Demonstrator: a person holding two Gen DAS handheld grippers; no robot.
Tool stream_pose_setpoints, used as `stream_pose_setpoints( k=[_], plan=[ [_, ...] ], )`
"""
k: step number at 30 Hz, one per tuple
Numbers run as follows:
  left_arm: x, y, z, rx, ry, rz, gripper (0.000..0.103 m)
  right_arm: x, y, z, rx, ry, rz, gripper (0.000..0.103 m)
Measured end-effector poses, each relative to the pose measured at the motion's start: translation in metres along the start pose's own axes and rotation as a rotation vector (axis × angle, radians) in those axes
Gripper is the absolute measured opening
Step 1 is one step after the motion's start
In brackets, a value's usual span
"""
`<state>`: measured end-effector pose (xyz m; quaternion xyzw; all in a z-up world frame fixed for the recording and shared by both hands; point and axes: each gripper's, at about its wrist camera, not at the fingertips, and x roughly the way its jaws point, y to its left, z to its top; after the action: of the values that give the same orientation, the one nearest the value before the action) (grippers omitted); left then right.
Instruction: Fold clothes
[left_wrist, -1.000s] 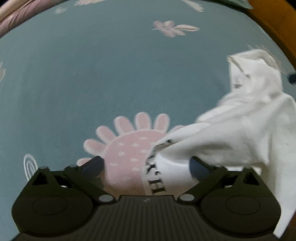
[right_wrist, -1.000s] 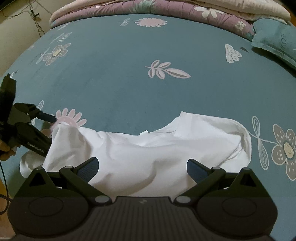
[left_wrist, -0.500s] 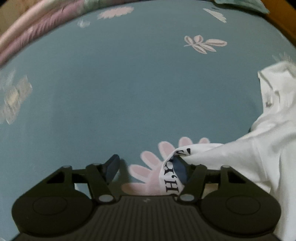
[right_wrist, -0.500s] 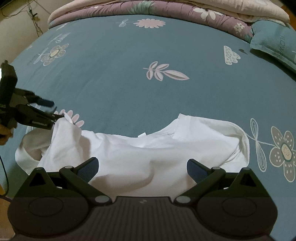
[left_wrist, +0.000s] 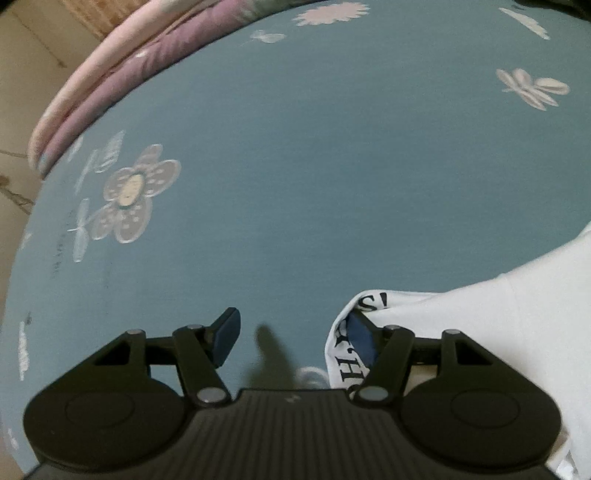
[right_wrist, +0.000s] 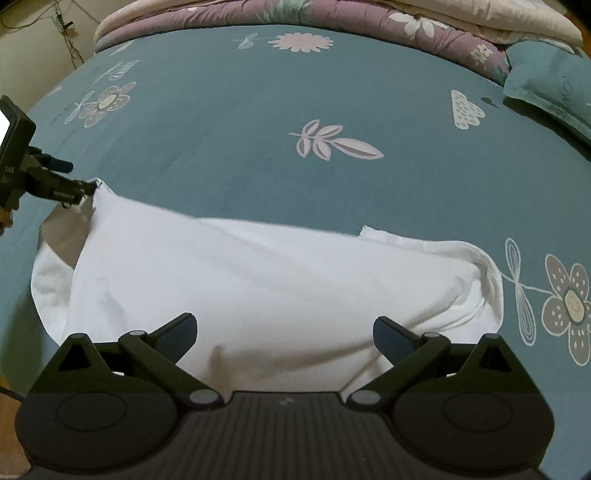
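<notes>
The left claw (left_wrist: 291, 341) is carrying a corner of the white shirt (right_wrist: 266, 280) out toward the far left of the bed (right_wrist: 258, 147), and compared with a moment back the cloth is lying much flatter and wider. The bunched neckline that was showing in the middle is now covered by a smooth white panel. In the left wrist view the claw's jaws are standing apart, with the printed hem draped over the right finger (left_wrist: 360, 338) only, so I cannot tell whether it is truly pinching the fabric or just hooking it. The right claw (right_wrist: 284, 336) is hovering spread wide over the near edge of the shirt, gripping nothing. The spreading step is looking nearly finished; the folding itself is not yet begun.
</notes>
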<state>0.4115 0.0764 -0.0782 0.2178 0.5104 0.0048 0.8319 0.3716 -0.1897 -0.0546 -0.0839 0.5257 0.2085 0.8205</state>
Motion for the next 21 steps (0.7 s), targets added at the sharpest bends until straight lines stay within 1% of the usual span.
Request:
stream_pose_setpoints(
  k=[5,11,17,21],
  plan=[
    [0.001,0.009,0.001,-0.030,-0.010,0.044,0.065,0.004,0.003,0.004,-0.002,0.005,-0.003,0.103],
    [0.008,0.023,0.013,-0.056,-0.022,0.041,0.065,0.009,0.009,0.009,-0.012,0.012,-0.006,0.103],
    [0.014,0.030,0.044,-0.024,-0.089,0.043,0.065,0.017,0.017,0.014,-0.005,0.024,-0.016,0.103],
    [0.021,0.033,0.065,-0.023,-0.103,0.007,0.065,0.023,0.021,0.019,0.014,0.028,-0.026,0.103]
  ],
)
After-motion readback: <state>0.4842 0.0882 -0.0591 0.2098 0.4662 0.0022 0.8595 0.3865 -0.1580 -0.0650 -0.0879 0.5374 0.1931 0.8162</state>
